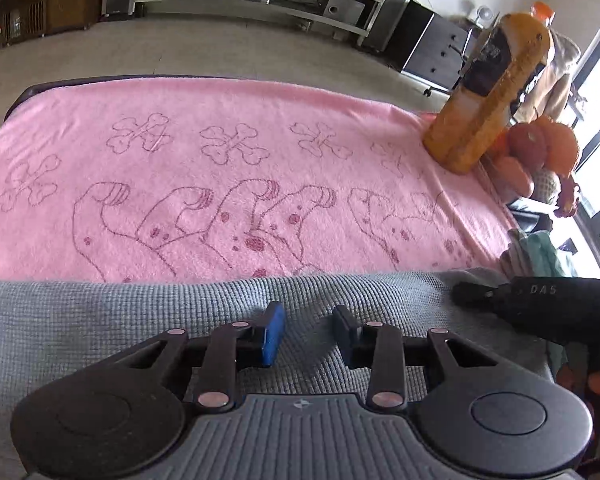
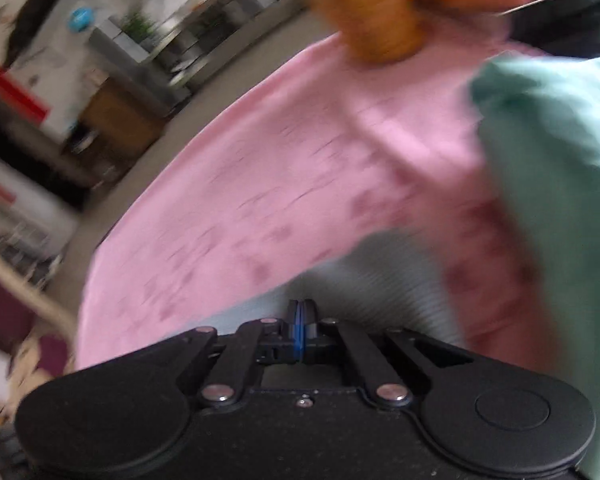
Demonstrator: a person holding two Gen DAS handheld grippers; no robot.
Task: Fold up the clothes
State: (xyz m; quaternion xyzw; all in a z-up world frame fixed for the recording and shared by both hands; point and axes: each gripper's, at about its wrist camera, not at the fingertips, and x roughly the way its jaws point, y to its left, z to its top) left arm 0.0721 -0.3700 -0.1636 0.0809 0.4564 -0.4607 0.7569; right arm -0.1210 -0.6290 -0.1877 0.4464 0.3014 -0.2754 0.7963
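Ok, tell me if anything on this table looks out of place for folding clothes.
A tall orange bottle stands on the far right corner of the pink towel, with oranges piled just beyond it. The towel cannot be folded freely while the bottle pins that corner. The grey cloth looks fine.

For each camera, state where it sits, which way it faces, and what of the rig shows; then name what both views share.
Left wrist: sits on the left gripper, looks forward and down over the grey cloth to the pink towel and orange bottle; jaws apart, right gripper at right.
Right wrist: on the right gripper, tilted and blurred, jaws shut, green cloth at right.
Shared: pink towel, grey cloth, orange bottle.
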